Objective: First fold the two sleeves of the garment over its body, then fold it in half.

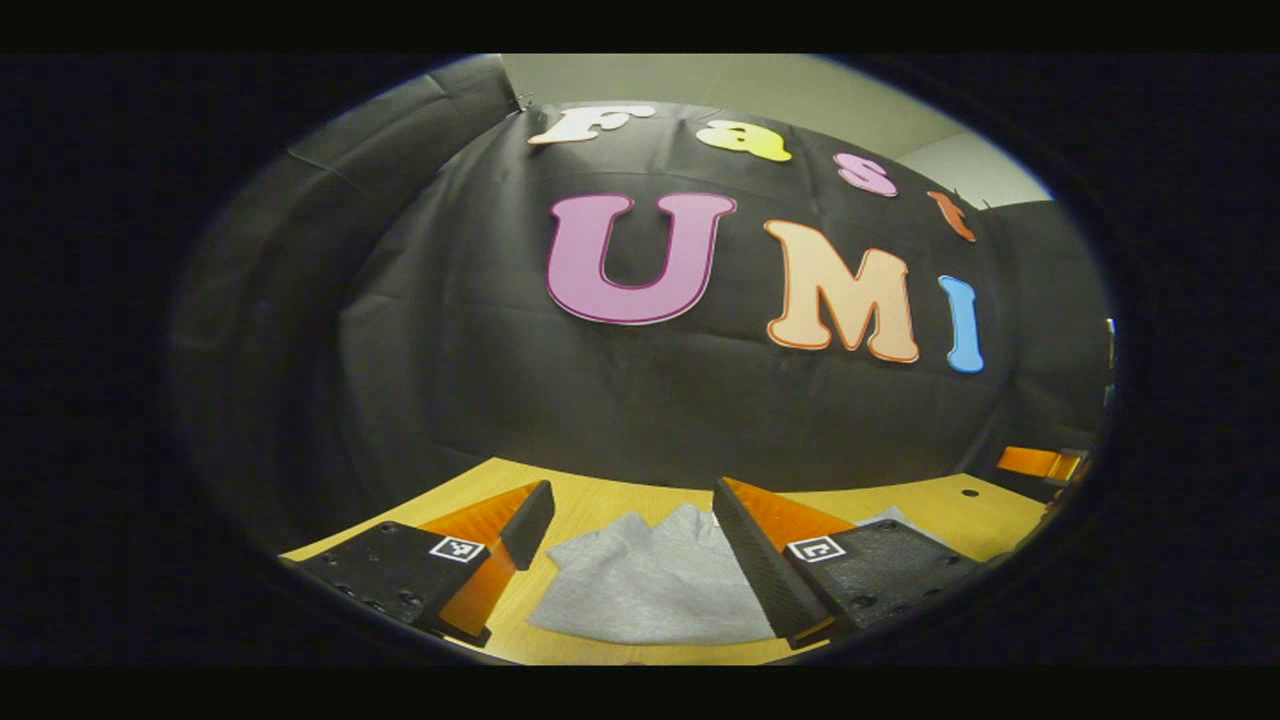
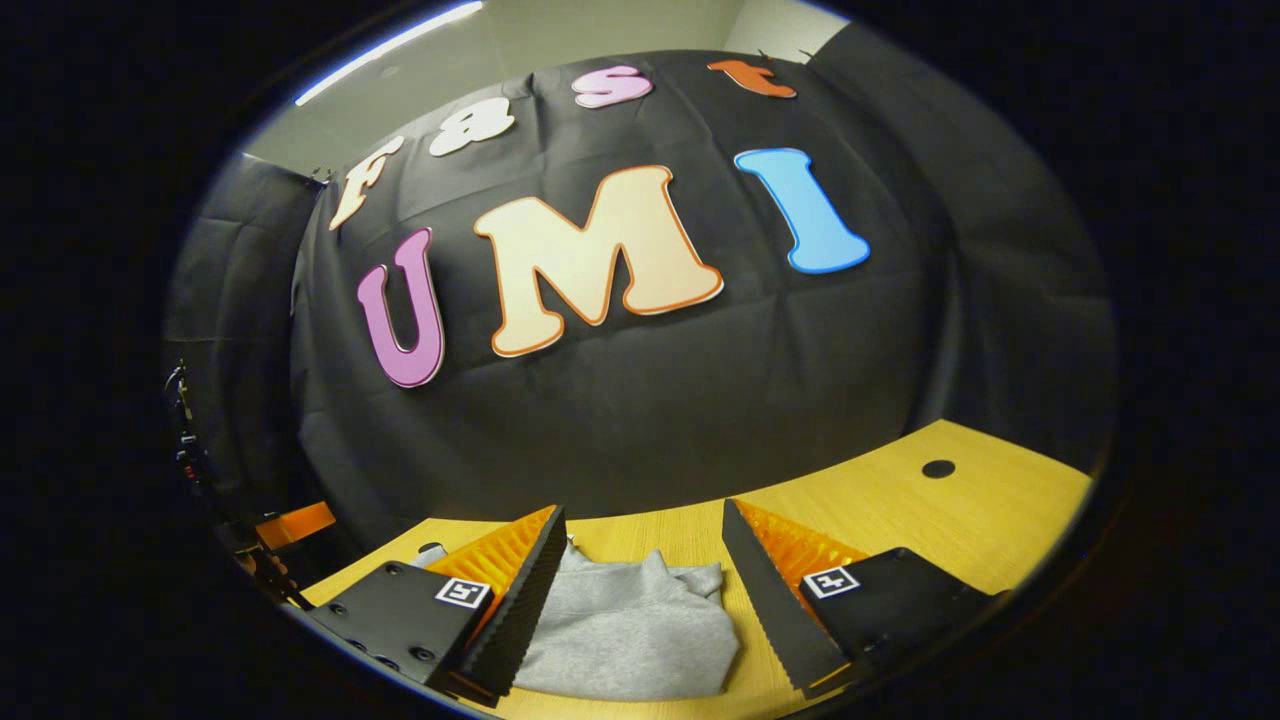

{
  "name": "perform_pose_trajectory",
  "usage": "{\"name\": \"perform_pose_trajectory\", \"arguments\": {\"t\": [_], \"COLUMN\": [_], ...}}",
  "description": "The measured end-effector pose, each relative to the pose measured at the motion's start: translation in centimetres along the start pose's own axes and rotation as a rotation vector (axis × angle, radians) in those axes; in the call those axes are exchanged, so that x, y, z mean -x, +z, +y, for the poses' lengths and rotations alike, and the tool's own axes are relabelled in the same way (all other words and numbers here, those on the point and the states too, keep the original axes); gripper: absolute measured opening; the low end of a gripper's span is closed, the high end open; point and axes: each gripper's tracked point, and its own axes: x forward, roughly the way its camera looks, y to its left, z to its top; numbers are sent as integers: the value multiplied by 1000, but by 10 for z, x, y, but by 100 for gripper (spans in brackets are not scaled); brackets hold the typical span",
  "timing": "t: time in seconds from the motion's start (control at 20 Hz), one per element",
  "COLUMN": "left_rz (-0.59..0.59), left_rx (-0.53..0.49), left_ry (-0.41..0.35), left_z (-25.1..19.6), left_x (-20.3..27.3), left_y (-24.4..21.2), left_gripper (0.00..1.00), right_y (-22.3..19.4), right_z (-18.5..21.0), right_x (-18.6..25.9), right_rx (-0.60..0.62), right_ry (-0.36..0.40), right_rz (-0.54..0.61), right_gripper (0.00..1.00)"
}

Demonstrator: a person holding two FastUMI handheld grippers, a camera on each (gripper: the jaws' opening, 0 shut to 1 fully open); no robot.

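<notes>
Left gripper [image 1: 632, 505]: held above the table, jaws spread wide, nothing between them; the 2 fingers frame the cloth below.
Right gripper [image 2: 645, 525]: also raised, jaws apart and empty, fingers either side of the cloth.
Garment [image 1: 655, 580]: grey, soft knit, lying on the table's near part; in the left gripper view a rumpled fold sits between the fingers, with more grey fabric past the right finger.
Garment, right gripper view [image 2: 630, 630]: bunched grey mass with a rounded near-right edge, a small flap raised at its far side; left part hidden behind the left finger.
Table [image 2: 900, 515]: yellow wood-grain top, 1 round dark hole [image 2: 938, 468] far right.
Contact: neither gripper visibly touches the fabric.
Backdrop [image 1: 600, 400]: black cloth wall behind the table's far edge.
</notes>
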Motion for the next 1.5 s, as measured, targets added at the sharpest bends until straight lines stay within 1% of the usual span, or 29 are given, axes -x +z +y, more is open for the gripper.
{"name": "perform_pose_trajectory", "arguments": {"t": [0.05,0.1,0.2,0.3,0.4,0.45,0.5,0.55,0.6,0.7,0.75,0.8,0.85,0.9,0.95,1.2,1.5], "left_rz": [-4,-5,-11,-26,-44,-53,-61,-69,-87,-96,-92,-66,-62,-50,-45,-40,-86], "left_rx": [2,8,12,-15,-50,-61,-70,-80,-90,-116,-133,-148,-163,-173,-182,-199,-183], "left_ry": [-2,-1,5,20,23,24,20,13,1,-31,-48,-61,-73,-76,-77,-77,-47], "left_z": [1,1,6,12,15,16,15,12,8,-3,-9,-13,-17,-19,-20,-25,-16], "left_x": [12,20,43,63,80,85,90,94,96,99,100,101,102,102,103,105,109], "left_y": [-2,-4,-6,-9,-12,-13,-16,-19,-20,-31,-36,-45,-49,-51,-54,-56,-45], "left_gripper": [91,94,94,94,93,91,94,91,94,94,94,92,94,92,94,92,91], "right_y": [0,-2,-8,-16,-28,-35,-41,-44,-49,-56,-57,-59,-62,-62,-60,-55,-55], "right_z": [2,6,14,23,28,30,33,35,39,43,40,40,42,46,47,49,46], "right_x": [13,25,51,75,89,94,97,99,100,104,105,106,107,108,110,114,115], "right_rx": [11,15,10,15,49,70,88,98,102,110,120,124,125,124,127,146,136], "right_ry": [8,16,35,54,69,72,75,80,85,98,89,86,93,99,101,101,97], "right_rz": [-14,-24,-51,-90,-110,-111,-119,-127,-128,-124,-129,-126,-120,-121,-127,-156,-164], "right_gripper": [97,97,97,97,97,96,96,96,97,97,97,96,97,97,97,97,97]}}
